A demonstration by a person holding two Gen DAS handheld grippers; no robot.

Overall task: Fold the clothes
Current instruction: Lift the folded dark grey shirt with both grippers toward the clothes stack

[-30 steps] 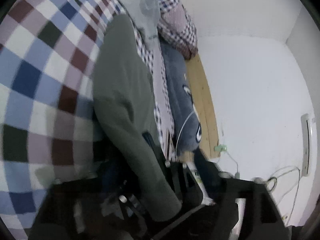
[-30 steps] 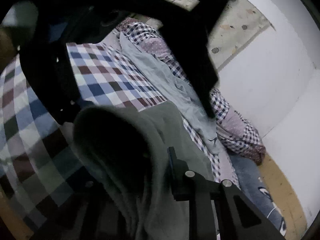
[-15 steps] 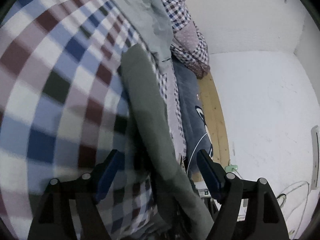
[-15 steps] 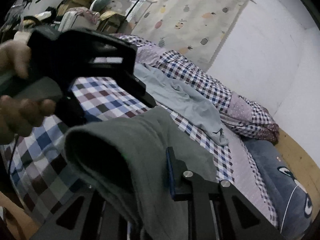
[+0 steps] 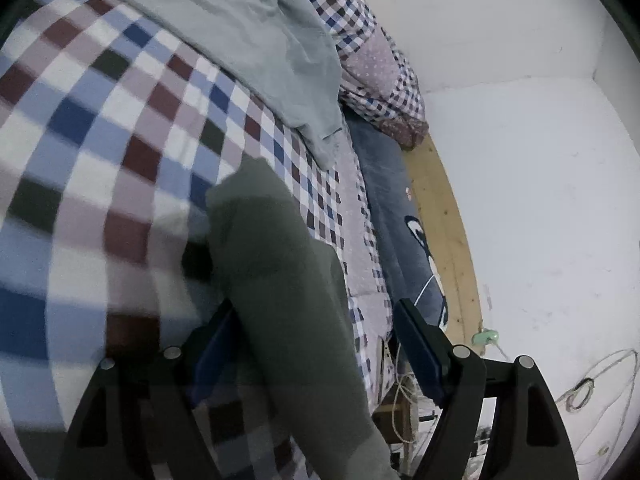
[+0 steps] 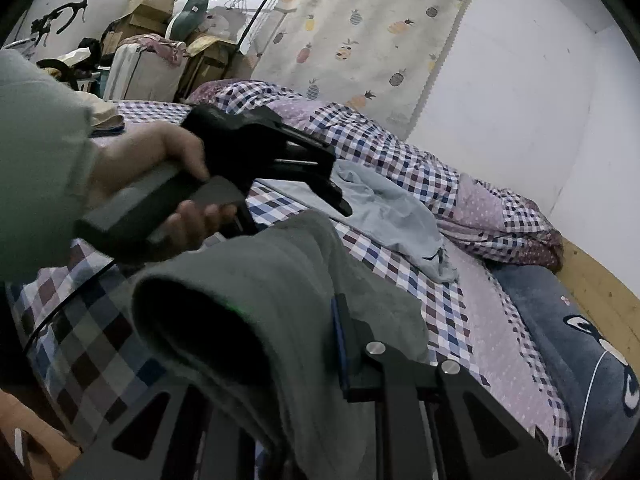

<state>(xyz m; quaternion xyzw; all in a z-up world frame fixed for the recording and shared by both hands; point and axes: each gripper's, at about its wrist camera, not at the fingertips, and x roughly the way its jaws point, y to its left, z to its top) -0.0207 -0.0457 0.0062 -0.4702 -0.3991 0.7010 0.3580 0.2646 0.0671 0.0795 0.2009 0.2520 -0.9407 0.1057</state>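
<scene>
Now left gripper (image 5: 316,344) has let go, fingers open; right gripper (image 6: 280,340) still grips green garment (image 6: 256,288), lifted off bed (image 6: 460,308).

A garment (image 6: 280,300) drapes over the right claw (image 6: 304,360), above the bed (image 6: 460,320). Beyond it a shirt (image 6: 392,216) lies on the bed, a rumpled quilt (image 6: 480,200) behind, a pillow (image 6: 568,336) to the right.

The left gripper (image 5: 316,344) stood with its fingers (image 5: 418,346) spread wide apart, gripping nothing. A bare hand (image 6: 160,192) in a pale sleeve (image 6: 36,168) clasped its handle. The right gripper (image 6: 280,344) was largely covered; whether its fingers (image 6: 340,344) were closed could not be determined.
</scene>
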